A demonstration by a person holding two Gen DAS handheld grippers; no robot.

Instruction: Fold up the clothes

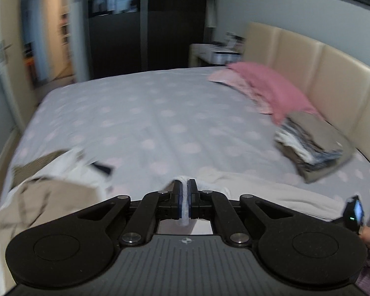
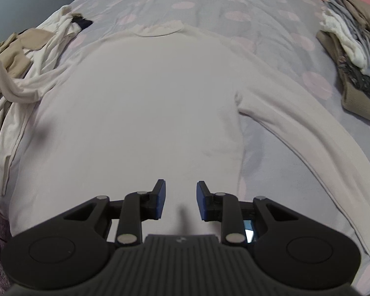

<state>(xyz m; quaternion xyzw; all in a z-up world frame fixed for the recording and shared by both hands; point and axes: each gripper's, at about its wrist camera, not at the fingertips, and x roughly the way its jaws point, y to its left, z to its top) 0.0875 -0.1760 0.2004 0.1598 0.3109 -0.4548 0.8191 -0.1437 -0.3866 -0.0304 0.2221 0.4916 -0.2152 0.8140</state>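
**Left gripper clamped on white fabric; right gripper parted above shirt**

The left gripper (image 1: 184,192) had pinched a fold of white fabric (image 1: 185,209) between its jaws. The right gripper (image 2: 180,198) hung with jaws apart over the lower body of the long-sleeved white shirt (image 2: 145,103), spread flat on the dotted bedsheet (image 2: 271,24). Folded stacks (image 2: 352,56) lay to its right, unfolded garments (image 2: 19,51) to its left.

Bedsheet (image 1: 148,113) lies open between both clothes piles (image 1: 313,143).

The left tongs (image 1: 185,197) pinch a white garment (image 1: 259,187) (blurred) over the dotted bed (image 1: 148,123).
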